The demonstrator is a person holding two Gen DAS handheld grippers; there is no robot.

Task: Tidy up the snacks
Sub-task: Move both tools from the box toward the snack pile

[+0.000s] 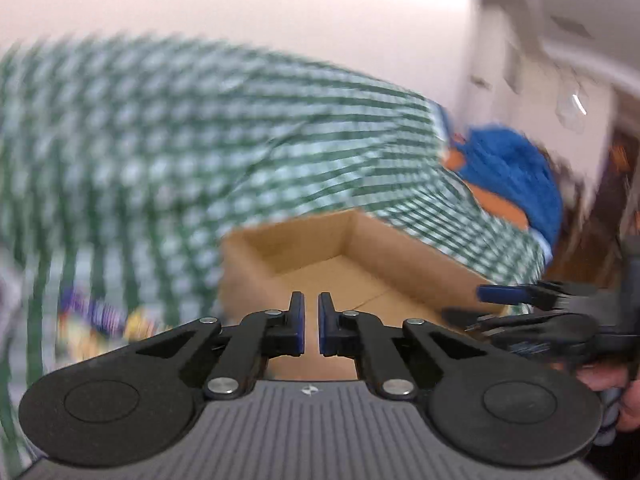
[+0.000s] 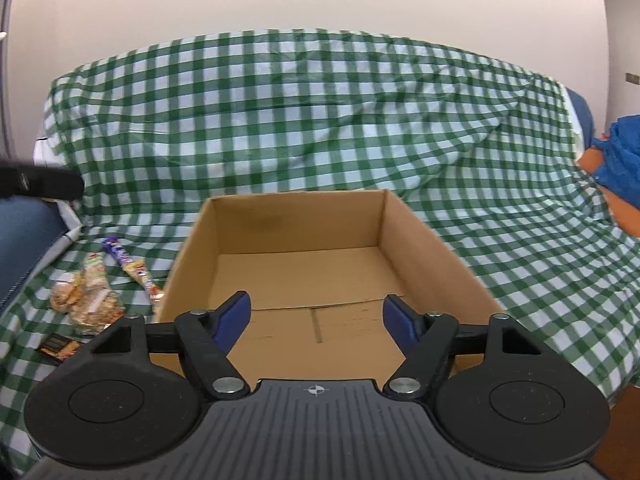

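A brown cardboard box [image 2: 316, 264] sits on a surface covered by a green and white checked cloth [image 2: 304, 120]. I cannot tell if it is a table or a bed under the cloth. The box has nothing in it, so it looks like the place where the snacks should go.

The snacks lie in a small heap on the cloth, just beside the left wall of the box. There is a clear bag of biscuits [image 2: 86, 300], a long thin candy bar [image 2: 132, 268] and a small dark packet [image 2: 58, 347]. They are close to the box, so the trip to it will be short.

The right tool [image 2: 316, 316] hangs over the near end of the box. Its two fingers stand wide apart and hold nothing, ready to take a snack.

The left tool [image 1: 312, 320] has its fingers almost together, with only a thin gap. Nothing is between them. Its picture is very blurry. It also points at the box, and the snacks show as a smear on its left.

No snack is in the box yet, so the job is at its start.
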